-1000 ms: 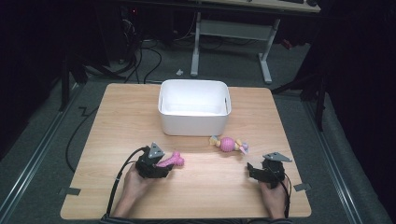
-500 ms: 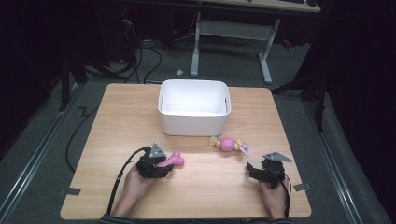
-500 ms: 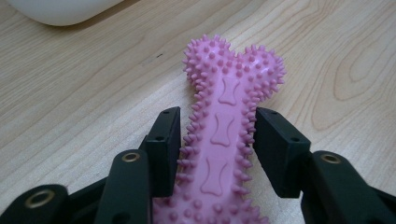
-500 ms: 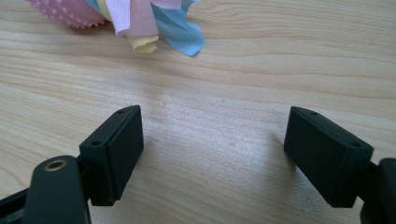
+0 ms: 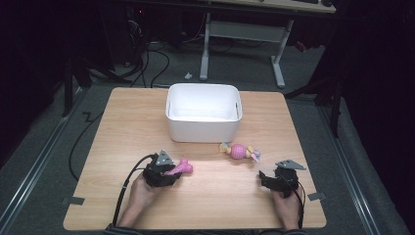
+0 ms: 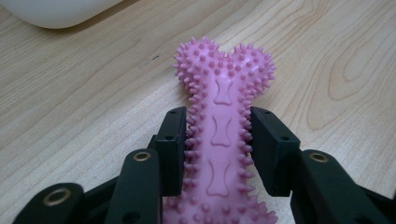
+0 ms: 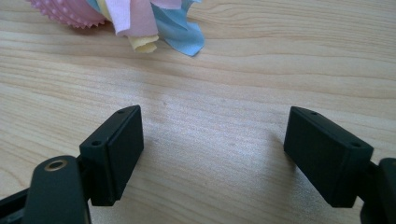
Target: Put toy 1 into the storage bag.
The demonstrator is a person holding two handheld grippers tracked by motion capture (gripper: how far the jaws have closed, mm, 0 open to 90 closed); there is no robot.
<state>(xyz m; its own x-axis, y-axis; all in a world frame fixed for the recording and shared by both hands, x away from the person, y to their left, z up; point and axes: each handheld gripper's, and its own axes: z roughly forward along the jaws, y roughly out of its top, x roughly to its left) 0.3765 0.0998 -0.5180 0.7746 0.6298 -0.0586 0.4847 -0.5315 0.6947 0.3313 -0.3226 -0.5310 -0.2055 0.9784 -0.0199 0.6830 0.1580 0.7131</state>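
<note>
Left gripper view gives me my left claw [image 6: 219, 140] clenched on the shaft of the pink bone [image 6: 223, 126], which lies flat on the desk [image 6: 84, 112] with its knobbed end pointing toward the white bin [image 5: 204, 111]. From the high view, that bone [image 5: 180, 168] sits in front of the bin, toward its left. My right claw [image 7: 212, 149] is released, jaws spread over bare wood, in front of the bin's right corner, with the pink ball [image 5: 238, 150] and its cloth strips between claw and bin.
</note>
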